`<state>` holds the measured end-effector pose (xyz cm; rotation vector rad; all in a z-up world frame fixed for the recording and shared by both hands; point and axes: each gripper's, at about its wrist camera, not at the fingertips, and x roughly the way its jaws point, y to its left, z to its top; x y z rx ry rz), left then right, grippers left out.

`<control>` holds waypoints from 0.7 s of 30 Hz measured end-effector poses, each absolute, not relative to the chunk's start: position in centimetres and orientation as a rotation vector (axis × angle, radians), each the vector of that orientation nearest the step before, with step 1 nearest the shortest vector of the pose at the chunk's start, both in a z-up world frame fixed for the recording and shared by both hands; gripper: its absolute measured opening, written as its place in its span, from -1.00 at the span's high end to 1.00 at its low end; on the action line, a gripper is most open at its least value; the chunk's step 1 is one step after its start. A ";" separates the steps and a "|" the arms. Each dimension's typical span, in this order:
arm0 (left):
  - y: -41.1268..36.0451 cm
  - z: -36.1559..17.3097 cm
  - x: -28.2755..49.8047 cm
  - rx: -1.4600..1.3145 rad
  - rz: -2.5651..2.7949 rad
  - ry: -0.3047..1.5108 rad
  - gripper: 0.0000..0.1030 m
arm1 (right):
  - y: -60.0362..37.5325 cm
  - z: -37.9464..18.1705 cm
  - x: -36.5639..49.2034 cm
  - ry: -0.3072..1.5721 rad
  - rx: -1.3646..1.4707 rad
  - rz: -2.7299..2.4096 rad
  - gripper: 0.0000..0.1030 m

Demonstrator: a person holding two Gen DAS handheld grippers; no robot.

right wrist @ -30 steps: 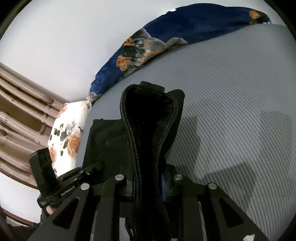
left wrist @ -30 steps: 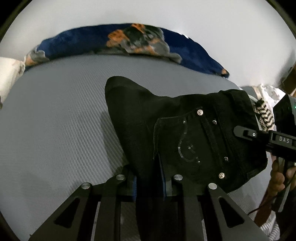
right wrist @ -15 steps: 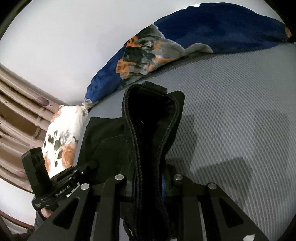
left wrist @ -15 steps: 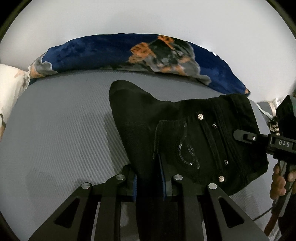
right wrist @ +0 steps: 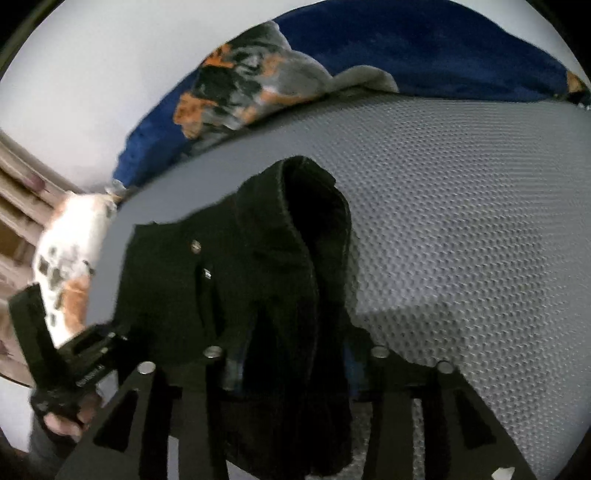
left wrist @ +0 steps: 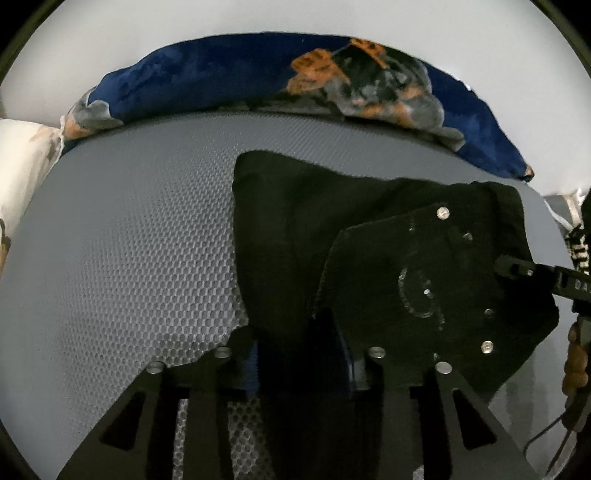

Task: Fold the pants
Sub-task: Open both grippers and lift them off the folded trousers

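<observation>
Over grey mattress (left wrist: 122, 258), both grippers tilt downward, fingers just parting around black pants (left wrist: 369, 258).

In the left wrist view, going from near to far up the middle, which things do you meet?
Left gripper, black pants, grey mesh bed surface, blue patterned blanket, white wall.

Bare grey mattress (left wrist: 122, 266) lies open left of the black pants (left wrist: 369, 258); a blue blanket (left wrist: 221, 74) lines its far edge.
</observation>
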<state>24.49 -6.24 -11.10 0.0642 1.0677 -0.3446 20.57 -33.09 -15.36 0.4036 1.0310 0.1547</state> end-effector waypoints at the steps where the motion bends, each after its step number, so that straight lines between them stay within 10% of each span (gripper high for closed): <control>1: -6.3 -11.3 24.4 0.072 -0.337 1.066 0.17 | -33.1 -15.5 20.4 1.032 0.398 0.144 0.14; 6: -6.1 -11.4 23.9 0.108 -0.297 1.050 -0.17 | -33.8 -16.5 18.7 1.040 0.438 0.114 0.00; 21: -4.4 -6.9 14.2 0.161 -0.183 0.961 -0.20 | -31.5 -11.3 10.5 0.889 0.361 0.038 -0.25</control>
